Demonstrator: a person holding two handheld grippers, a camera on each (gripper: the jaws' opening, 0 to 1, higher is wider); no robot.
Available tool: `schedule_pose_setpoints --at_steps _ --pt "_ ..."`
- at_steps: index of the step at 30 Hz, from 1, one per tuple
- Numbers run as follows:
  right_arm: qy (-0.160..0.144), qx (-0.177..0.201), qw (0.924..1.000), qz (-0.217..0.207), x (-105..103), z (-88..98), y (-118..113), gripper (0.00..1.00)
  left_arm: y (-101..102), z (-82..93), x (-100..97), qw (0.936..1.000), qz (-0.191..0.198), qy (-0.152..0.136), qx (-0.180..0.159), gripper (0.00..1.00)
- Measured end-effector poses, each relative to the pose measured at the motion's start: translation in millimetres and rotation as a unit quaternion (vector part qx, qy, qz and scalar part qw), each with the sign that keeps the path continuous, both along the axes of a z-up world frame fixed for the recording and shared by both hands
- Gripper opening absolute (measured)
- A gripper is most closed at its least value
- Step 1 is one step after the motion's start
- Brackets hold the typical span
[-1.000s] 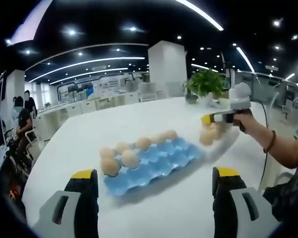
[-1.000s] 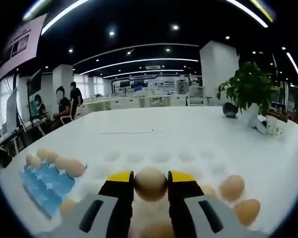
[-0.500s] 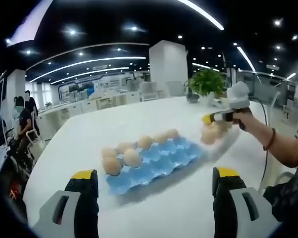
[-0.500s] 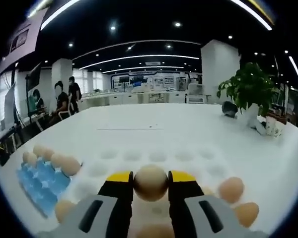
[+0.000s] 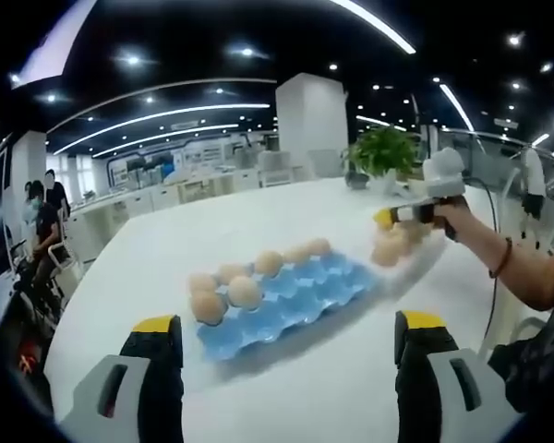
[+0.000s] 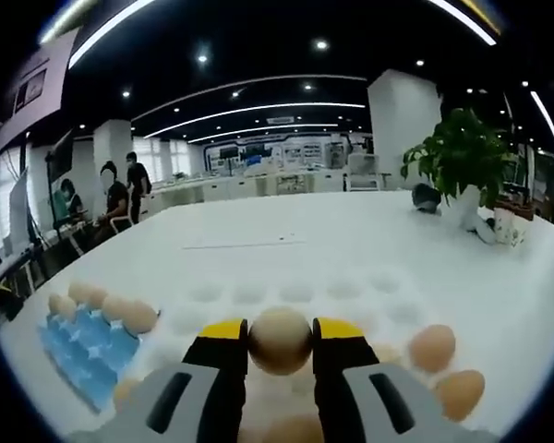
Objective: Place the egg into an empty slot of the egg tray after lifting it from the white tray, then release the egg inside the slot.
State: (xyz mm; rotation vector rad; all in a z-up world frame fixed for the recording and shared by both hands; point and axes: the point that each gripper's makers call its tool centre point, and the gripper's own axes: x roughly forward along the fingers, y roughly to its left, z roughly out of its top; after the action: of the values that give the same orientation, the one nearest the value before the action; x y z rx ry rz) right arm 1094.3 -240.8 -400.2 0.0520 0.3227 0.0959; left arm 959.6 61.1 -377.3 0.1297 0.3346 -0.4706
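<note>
R gripper (image 6: 281, 343) is clamping an egg (image 6: 280, 340) between its yellow-tipped jaws, egg sitting just above the white tray (image 6: 351, 293). Tray is showing rows of empty round dimples ahead of the jaws, w/ a few more eggs (image 6: 433, 348) lying in it to the right and below the jaws. Blue egg tray (image 6: 85, 355) is sitting at lower left of the right gripper view, just beside the white tray, w/ eggs along its far edge.

L gripper (image 5: 282, 346) is hanging w/ jaws spread wide, nothing between them, above the white table (image 5: 148, 249). In the left gripper view the blue egg tray (image 5: 295, 300) is lying between the jaws further out; a row of eggs along its back edge plus a couple at the left end, front slots bare. R gripper (image 5: 402, 218) is coming in from the right of that view, held by a person's hand (image 5: 457, 220) w/ a bracelet on the wrist, over a cluster of eggs past the blue tray's far end; white tray edge there is prob. blending into the table, hard to tell.

Potted plant (image 6: 460, 161) is standing at the table's far side. People (image 6: 120, 196) are sitting in the background, left.
</note>
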Motion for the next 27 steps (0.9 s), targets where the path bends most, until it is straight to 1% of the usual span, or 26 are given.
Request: schedule_pose_setpoints --at_steps 6,18,27 --pt "-0.006 0.001 0.9998 0.019 -2 7.3 17 0.27 0 0.1 -0.8 1.0 -0.001 -0.001 -0.001 0.97" --pt "-0.004 0.0 0.9981 0.062 -2 8.8 57 0.27 3 -0.3 -2.6 1.0 -0.001 0.001 0.0 0.97" --pt "-0.001 -0.001 0.9961 0.088 -2 8.5 81 0.27 5 -1.7 -2.8 1.0 0.001 0.004 0.002 0.97"
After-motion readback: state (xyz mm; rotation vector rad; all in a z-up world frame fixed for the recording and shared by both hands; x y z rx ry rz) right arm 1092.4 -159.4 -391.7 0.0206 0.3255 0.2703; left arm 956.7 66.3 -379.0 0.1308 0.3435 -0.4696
